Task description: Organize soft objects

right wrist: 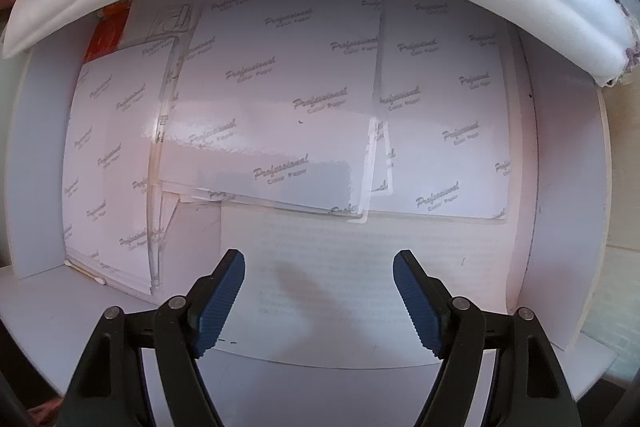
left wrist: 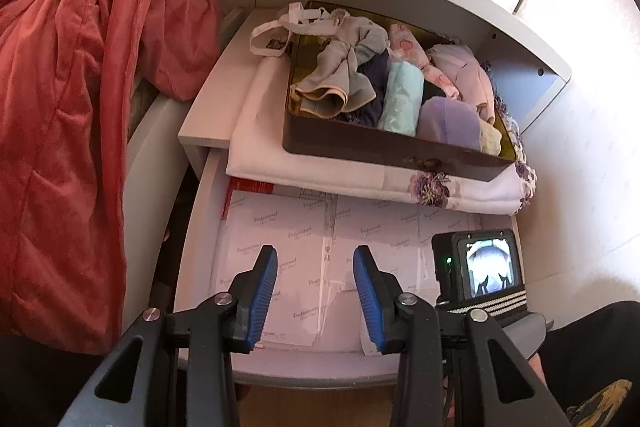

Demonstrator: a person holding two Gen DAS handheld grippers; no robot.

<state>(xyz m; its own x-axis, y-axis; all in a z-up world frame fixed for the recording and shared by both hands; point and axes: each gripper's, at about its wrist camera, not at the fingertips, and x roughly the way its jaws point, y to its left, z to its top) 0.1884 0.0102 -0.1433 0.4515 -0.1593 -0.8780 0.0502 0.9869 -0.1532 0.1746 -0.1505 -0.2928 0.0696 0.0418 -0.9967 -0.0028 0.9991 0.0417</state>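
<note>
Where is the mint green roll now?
In the left wrist view, the mint green roll lies inside the dark tray, between the grey garment and the purple roll.

Red blanket (left wrist: 68,87), dark brown tray (left wrist: 384,147), mint roll (left wrist: 402,99), lilac roll (left wrist: 450,121), purple-flowered white cloth (left wrist: 320,175)

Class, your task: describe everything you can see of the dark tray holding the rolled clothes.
The dark tray is a shallow, brown-black rectangular box with low glossy walls and a yellowish inner face, lidless. It sits level on a folded white cloth with purple flowers, in the upper drawer. It is packed with soft pieces: a grey garment, a mint roll, a lilac roll and pink floral fabric. A white strap hangs over its far left corner. Neither claw touches it.
</note>
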